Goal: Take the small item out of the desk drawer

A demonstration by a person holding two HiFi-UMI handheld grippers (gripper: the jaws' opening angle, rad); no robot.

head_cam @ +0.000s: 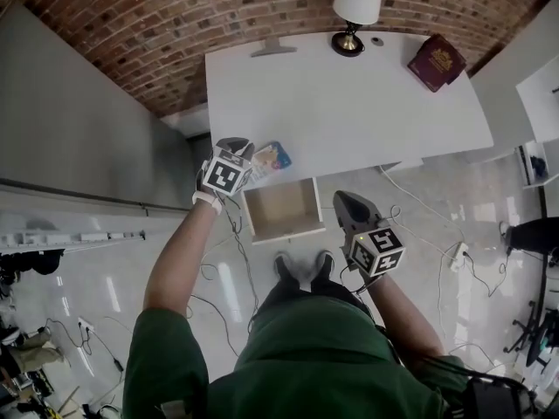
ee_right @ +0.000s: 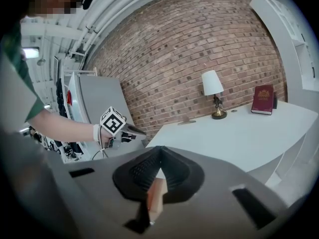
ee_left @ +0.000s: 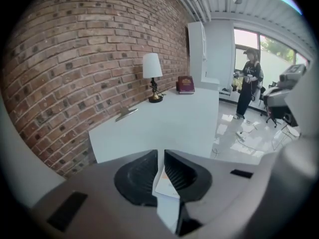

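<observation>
One small colourful flat packet [head_cam: 272, 157] is pinched in the left tool [head_cam: 251, 161], over the white bench [head_cam: 349, 103]; right tool [head_cam: 351, 205] pressed together.

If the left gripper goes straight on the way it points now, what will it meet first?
Most likely the bare white desk top: the left gripper, shut on a small packet, aims at it, well short of the lamp. Depth is uncertain.
</observation>
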